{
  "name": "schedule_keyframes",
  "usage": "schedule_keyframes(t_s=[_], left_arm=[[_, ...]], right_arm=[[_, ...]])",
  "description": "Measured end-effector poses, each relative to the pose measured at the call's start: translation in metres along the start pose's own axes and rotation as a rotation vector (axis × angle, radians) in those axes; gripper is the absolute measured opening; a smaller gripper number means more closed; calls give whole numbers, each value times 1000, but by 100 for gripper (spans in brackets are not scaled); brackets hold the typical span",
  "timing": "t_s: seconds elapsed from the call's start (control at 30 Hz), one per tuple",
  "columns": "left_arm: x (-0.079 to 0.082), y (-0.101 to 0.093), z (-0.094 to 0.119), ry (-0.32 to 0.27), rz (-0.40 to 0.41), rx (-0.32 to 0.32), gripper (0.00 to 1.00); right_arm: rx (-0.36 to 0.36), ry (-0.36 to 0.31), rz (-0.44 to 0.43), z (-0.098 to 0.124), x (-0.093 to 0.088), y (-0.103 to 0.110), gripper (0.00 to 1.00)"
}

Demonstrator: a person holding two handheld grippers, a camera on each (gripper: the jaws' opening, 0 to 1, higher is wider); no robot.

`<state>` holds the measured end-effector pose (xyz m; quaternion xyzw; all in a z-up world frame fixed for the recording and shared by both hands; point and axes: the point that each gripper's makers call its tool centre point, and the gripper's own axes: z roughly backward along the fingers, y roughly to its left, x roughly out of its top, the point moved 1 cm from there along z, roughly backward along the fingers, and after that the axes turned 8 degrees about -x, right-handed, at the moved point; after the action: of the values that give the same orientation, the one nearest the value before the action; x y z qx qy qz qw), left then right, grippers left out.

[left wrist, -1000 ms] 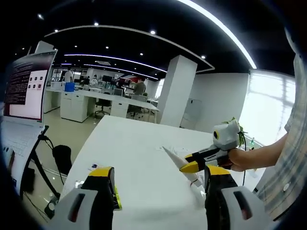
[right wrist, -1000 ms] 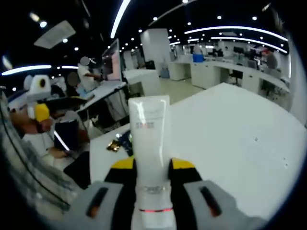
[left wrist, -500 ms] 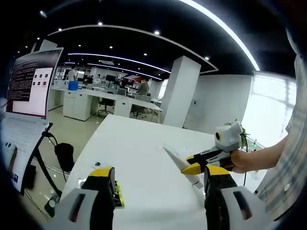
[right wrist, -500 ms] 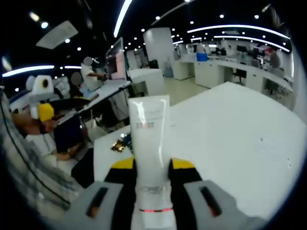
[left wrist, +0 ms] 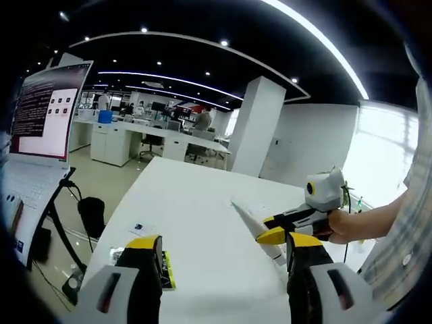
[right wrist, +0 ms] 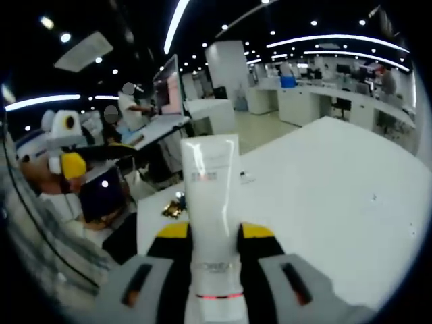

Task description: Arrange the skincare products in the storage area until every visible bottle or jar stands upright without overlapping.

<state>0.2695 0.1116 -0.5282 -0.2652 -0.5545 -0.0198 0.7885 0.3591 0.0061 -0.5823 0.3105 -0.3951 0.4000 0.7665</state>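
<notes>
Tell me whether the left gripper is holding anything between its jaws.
No: in the left gripper view the left gripper stands open, with bare white table between its jaws.

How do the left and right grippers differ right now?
The right gripper is shut on a white tube, while the left gripper is open with nothing between its jaws. In the left gripper view the right gripper carries the tube slanted above the white table, while the left gripper hangs idle. Both have yellow-tipped jaws.
</notes>
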Motion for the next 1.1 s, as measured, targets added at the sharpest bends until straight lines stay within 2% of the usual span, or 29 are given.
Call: schedule_keyframes(t_s=[0.33,0.67,0.8,0.93,1.0,1.1], left_arm=[[1,-10,-31,2,82,-52,73],[-8,-20,-46,21,147,-73,69],[-7,-28,-55,35,155,-99,69],[-9,-39,-64,47,237,-136,65],[-12,-43,-67,53,259,-144,60],[-16,-47,-70,64,276,-146,59]], right_arm=[[12,-42,7,16,2,11,24],[51,-79,41,28,3,32,24],[58,-94,44,30,5,38,24],[57,-114,47,32,9,44,24],[57,-123,62,34,11,47,24],[53,-132,95,36,14,50,24]])
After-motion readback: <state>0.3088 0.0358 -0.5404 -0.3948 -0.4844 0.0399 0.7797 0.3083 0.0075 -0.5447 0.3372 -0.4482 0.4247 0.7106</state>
